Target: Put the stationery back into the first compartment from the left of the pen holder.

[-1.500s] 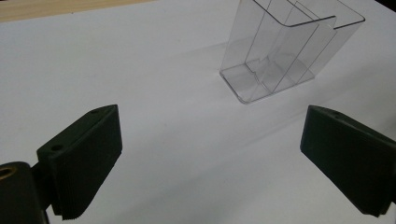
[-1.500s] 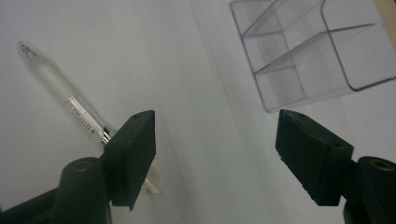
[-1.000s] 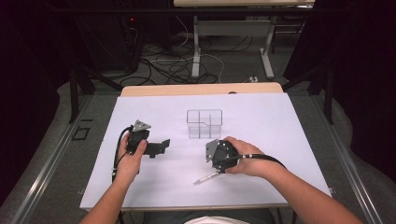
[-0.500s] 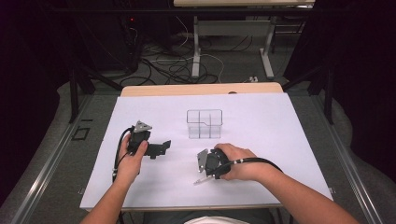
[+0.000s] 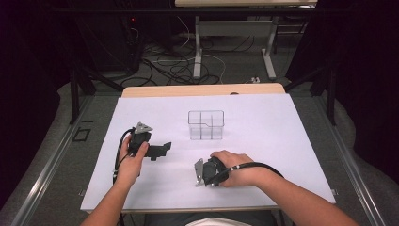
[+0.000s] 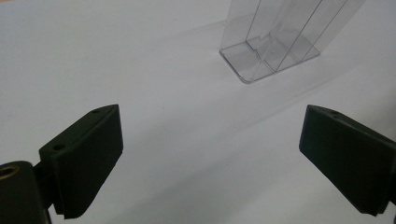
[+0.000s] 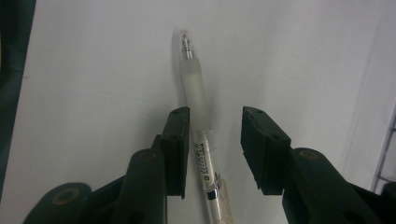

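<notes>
Straddling a clear pen (image 7: 198,122), the right gripper (image 7: 212,149) points down at the white table sheet (image 5: 263,141); its jaws have just been closing, yet a gap remains on one side, the pen lying against the other pad and not pinched.

Pen: frosted grip, printed label on the barrel, tip pointing away from the gripper; rear end cut off by the bottom edge of the right gripper view. In the high view it is hidden under the right gripper (image 5: 207,172) and the hand.

Left gripper (image 5: 162,149): held level at the left of the sheet, jaws spread wide, nothing between them; pads (image 6: 88,158) partly cut off by the frame.

Clear organizer (image 5: 206,125): transparent, divided box standing mid-sheet, well apart from both grippers; top cut off in the left gripper view (image 6: 275,42); contents hard to make out.

Surface: white sheet over a wooden tabletop (image 5: 202,89), which shows along the far edge.

Room: dark; cables (image 5: 183,66) on the floor, a desk frame (image 5: 235,33) behind.
</notes>
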{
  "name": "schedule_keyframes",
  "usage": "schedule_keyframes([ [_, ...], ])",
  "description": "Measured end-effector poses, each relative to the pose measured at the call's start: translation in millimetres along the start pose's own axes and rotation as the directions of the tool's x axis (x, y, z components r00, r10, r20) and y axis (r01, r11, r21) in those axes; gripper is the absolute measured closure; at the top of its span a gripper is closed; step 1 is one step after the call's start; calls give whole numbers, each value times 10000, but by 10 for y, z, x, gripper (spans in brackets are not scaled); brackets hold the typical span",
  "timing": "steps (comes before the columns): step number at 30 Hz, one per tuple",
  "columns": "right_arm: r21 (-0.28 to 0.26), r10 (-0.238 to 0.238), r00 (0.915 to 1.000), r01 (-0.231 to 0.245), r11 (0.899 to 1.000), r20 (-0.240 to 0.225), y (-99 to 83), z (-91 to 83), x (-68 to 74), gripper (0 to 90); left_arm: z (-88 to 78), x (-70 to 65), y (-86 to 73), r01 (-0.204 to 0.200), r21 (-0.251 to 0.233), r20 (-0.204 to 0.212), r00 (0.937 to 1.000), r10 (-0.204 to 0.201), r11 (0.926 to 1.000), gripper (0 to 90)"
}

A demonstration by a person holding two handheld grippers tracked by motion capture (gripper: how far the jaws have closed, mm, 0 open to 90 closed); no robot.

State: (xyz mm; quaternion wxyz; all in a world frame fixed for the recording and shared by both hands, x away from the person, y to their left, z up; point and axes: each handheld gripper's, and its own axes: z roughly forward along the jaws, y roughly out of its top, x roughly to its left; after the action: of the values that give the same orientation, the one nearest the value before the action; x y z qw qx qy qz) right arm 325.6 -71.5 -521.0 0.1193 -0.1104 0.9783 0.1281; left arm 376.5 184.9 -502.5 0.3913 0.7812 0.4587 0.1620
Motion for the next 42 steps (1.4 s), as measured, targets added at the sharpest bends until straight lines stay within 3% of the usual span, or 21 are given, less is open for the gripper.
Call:
schedule_keyframes([
  [5,110,-51,9997,53,9999,-245,1,15,7,654,1,13,-7,53,45,-67,10000,-52,10000,64],
  [8,54,-169,9998,169,9998,-85,-12,45,18,668,4,18,-8,57,21,-18,10000,-57,10000,65],
  [9,399,-125,9987,145,9991,-500,-3,25,8,673,4,19,-8,54,21,-21,10000,-54,10000,65],
  [10,-251,-60,9998,66,9997,203,-24,80,43,678,4,18,-8,60,18,-22,10000,-60,10000,65],
  [11,92,-227,9995,229,9997,-199,-16,61,22,682,4,18,-7,61,17,-22,10000,-61,10000,65],
  [17,243,-442,9982,452,9987,-408,4,66,26,739,5,21,-9,50,65,-40,10000,-49,10000,65],
  [30,254,-1193,9921,1203,9924,-386,13,74,14,796,7,21,-10,52,99,-63,10000,-51,9999,68],
  [42,394,-1228,9921,1237,9915,-257,34,58,23,797,7,27,-12,51,161,-46,10000,-51,9999,68],
])
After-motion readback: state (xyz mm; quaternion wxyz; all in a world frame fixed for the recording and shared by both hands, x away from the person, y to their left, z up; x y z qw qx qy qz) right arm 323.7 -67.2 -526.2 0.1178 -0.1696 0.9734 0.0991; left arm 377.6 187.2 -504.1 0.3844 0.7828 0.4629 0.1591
